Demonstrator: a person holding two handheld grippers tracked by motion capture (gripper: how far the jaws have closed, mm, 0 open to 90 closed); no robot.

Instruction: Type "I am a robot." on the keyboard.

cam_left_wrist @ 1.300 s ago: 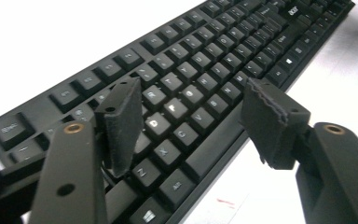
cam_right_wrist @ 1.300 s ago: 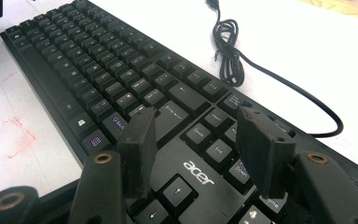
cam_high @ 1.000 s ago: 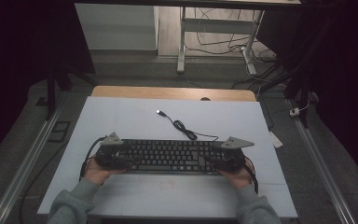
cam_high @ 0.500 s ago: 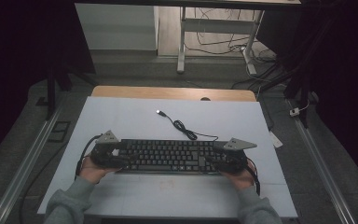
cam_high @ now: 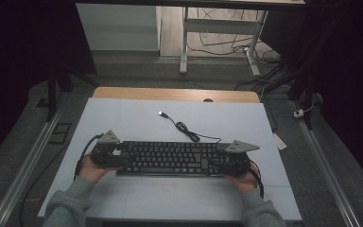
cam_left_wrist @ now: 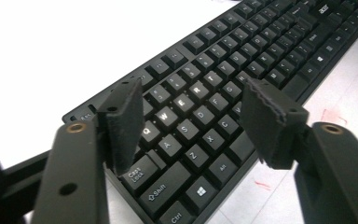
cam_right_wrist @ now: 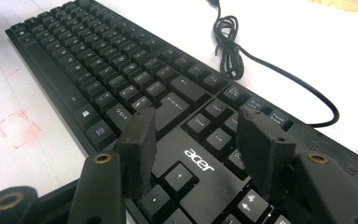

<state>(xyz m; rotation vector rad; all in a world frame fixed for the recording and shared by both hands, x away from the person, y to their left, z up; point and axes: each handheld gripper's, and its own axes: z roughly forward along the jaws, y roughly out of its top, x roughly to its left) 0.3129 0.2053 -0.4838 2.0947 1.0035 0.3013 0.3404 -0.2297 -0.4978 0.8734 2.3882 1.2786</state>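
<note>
**Both grippers poised over the ends of the black keyboard**

Black keyboard lying flat across the near half of the white tabletop, long side facing the person; its cable running off the far edge, bunched in a small coil, then ending in a plug lying loose on the tabletop.

Left gripper at the keyboard's left end, held in the left hand; fingers spread apart above the letter keys, straddling the Q-W-A-S area in the left gripper view, just now drawn somewhat closer together, keys below them but nothing pinched; released, no visible contact with the keys.

Right gripper at the keyboard's right end, held in the right hand; fingers likewise wide apart, hovering over the arrow-key and navigation block beside the printed brand name in the right gripper view; released, grasping nothing.

Faint red marks on the tabletop just beside the keyboard's near edge; grey sleeves entering from the bottom of the high view; wooden strip along the tabletop's far edge.
</note>
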